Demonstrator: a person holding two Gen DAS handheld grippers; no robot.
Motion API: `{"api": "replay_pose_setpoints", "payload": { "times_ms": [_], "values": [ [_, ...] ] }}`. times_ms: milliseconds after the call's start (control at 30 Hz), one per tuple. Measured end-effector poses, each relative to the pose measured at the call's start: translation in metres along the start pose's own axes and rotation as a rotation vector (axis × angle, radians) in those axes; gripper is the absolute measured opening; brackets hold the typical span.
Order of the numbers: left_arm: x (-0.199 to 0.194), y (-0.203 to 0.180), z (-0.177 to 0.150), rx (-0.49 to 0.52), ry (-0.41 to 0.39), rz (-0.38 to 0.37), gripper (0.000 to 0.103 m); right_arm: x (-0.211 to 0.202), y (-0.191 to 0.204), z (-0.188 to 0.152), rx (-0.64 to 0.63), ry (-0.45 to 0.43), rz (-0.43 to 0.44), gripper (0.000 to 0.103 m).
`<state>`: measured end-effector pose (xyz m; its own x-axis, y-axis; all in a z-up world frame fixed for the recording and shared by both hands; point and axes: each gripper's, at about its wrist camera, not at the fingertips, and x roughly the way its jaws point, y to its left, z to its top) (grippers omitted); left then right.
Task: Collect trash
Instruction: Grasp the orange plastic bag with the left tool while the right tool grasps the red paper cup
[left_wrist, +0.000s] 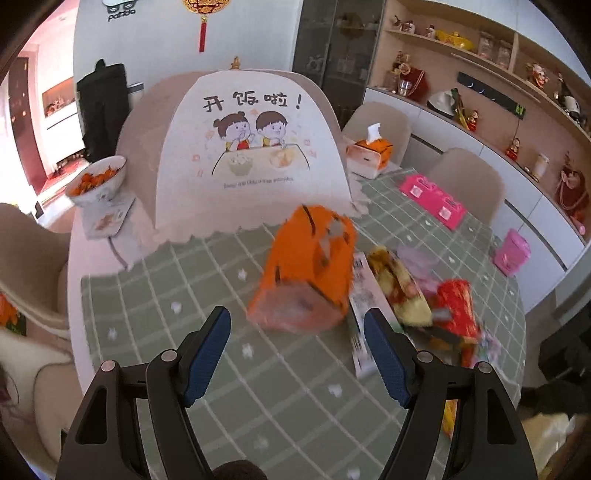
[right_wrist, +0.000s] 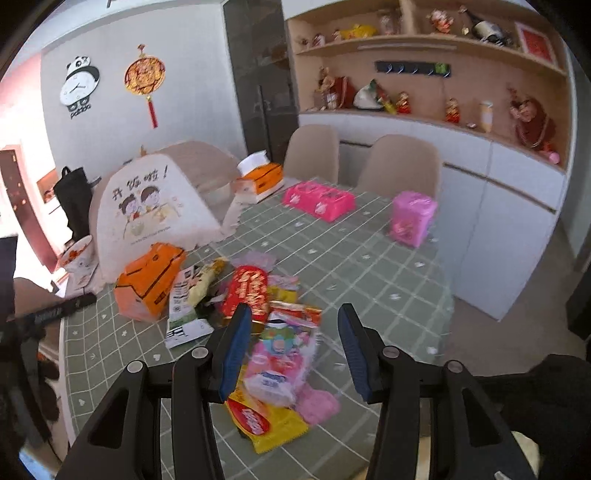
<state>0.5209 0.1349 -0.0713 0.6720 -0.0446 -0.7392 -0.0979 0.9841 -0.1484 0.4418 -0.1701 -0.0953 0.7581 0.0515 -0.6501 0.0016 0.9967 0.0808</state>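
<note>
A pile of wrappers lies on the green checked tablecloth (right_wrist: 369, 266): a red packet (right_wrist: 249, 291), a pink-and-white pack (right_wrist: 284, 354), a yellow-red wrapper (right_wrist: 266, 424), a white carton (right_wrist: 181, 306). A crumpled orange tissue pack (left_wrist: 310, 266) lies left of the pile; it also shows in the right wrist view (right_wrist: 149, 280). My left gripper (left_wrist: 297, 354) is open, just short of the orange pack. My right gripper (right_wrist: 291, 350) is open above the pink-and-white pack. The red packet (left_wrist: 456, 310) and a yellow wrapper (left_wrist: 399, 288) show in the left wrist view.
A small pink bin (right_wrist: 412, 218) stands at the table's far right edge. A pink box (right_wrist: 319, 199), an orange tissue box (right_wrist: 260, 179), a dome food cover (right_wrist: 147, 210) and a bowl of oranges (left_wrist: 98, 179) stand at the back. Chairs (right_wrist: 400, 166) line the far side.
</note>
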Motion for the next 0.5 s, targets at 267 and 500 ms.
{"api": "replay_pose_setpoints", "payload": {
  "times_ms": [267, 500],
  "values": [
    [0.070, 0.012, 0.046, 0.046, 0.075, -0.053, 0.072, 0.035, 0.034, 0.002, 0.011, 0.046, -0.064, 0.046],
    [0.128, 0.016, 0.047, 0.074, 0.167, -0.092, 0.057, 0.071, 0.041, 0.005, 0.060, 0.051, -0.115, 0.046]
  ]
}}
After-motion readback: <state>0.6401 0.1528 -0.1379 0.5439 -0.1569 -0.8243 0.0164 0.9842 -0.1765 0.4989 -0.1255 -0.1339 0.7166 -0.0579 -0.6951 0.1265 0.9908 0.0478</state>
